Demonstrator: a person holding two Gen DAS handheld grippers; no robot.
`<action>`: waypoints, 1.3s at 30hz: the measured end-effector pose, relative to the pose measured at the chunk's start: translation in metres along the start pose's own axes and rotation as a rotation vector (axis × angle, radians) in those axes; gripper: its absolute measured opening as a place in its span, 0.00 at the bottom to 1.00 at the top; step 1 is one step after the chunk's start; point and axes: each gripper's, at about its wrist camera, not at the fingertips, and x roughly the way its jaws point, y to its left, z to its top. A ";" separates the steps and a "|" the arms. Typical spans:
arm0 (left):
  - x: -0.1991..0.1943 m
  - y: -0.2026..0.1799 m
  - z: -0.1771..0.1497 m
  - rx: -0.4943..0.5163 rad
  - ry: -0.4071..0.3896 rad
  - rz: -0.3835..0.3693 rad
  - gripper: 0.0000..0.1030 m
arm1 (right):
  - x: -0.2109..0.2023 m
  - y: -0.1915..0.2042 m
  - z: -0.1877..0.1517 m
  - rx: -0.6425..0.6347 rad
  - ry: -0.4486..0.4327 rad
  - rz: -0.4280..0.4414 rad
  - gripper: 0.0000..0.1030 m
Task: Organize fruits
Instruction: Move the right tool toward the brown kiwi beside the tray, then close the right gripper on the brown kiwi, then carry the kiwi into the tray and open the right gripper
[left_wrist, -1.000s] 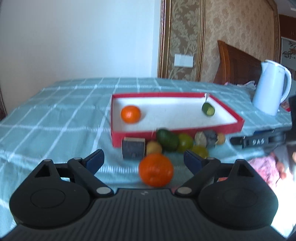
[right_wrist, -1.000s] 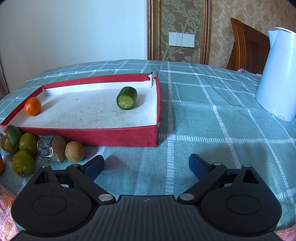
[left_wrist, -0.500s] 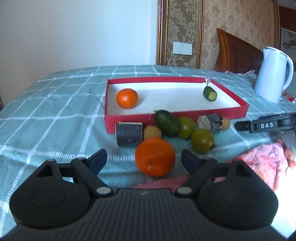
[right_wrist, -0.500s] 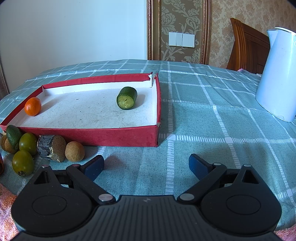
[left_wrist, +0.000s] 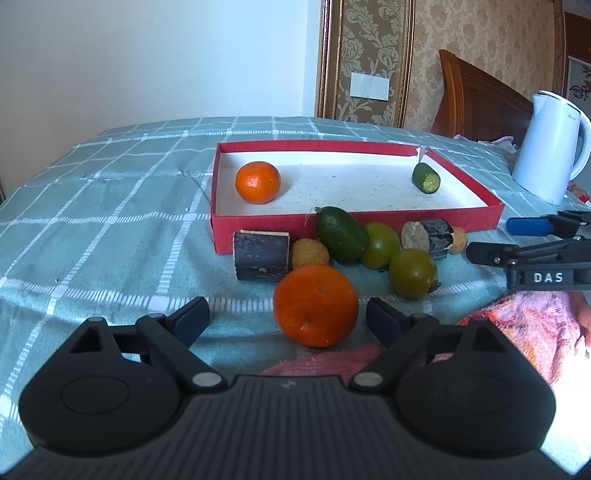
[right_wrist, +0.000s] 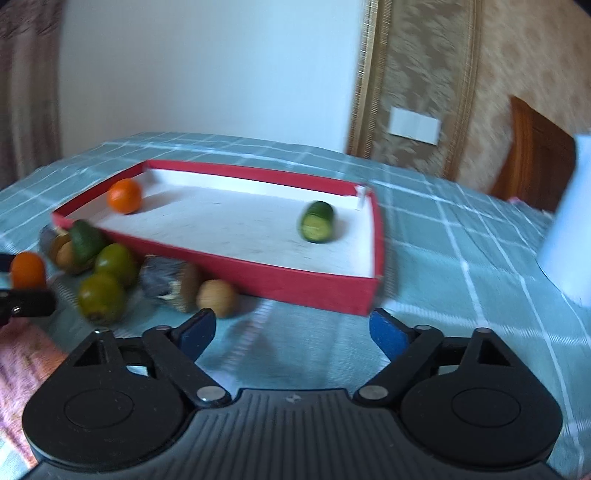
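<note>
Left gripper (left_wrist: 286, 319), black with blue-padded fingers, jaws spread wide and holding nothing; a large round orange (left_wrist: 316, 305) sits on the cloth between the fingertips, nearer the right-hand pad, no contact visible on either side. Just beyond that orange, against the near wall of the shallow red cardboard tray with white floor (left_wrist: 354, 220), a loose cluster: a dark cylindrical log piece (left_wrist: 261, 255), a small tan round fruit (left_wrist: 309, 253), a dark green avocado (left_wrist: 342, 234) leaning on the tray wall, two round olive-green fruits (left_wrist: 380, 244) (left_wrist: 413, 273), a second bark-covered stub (left_wrist: 426, 237) and a small tan ball (left_wrist: 458, 240). Inside the tray, a smaller orange mandarin (left_wrist: 258, 182) at its left end and a short cut green cucumber piece (left_wrist: 426, 177) near the far right corner, well apart. Right gripper (right_wrist: 291, 328), same build, fingers also parted and empty, above bare teal checked tablecloth (right_wrist: 461, 280) just off the tray's near right corner; its view is motion-blurred. From there the tan ball (right_wrist: 217, 292) lies just beyond its left fingertip. A white electric kettle (left_wrist: 550, 147) stands to the right of the tray, well clear of it. Pink towel-like fabric (left_wrist: 517, 325) lies at the table edge, right of the large orange.
</note>
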 end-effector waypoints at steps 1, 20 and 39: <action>0.001 0.000 0.000 -0.001 0.007 0.003 0.92 | 0.002 0.002 0.001 -0.006 0.009 0.004 0.64; 0.003 -0.015 -0.003 0.084 0.013 0.018 1.00 | 0.021 0.020 0.016 -0.019 0.045 0.137 0.42; 0.007 -0.008 -0.001 0.059 0.032 0.001 1.00 | -0.003 0.009 0.033 0.034 -0.068 0.113 0.25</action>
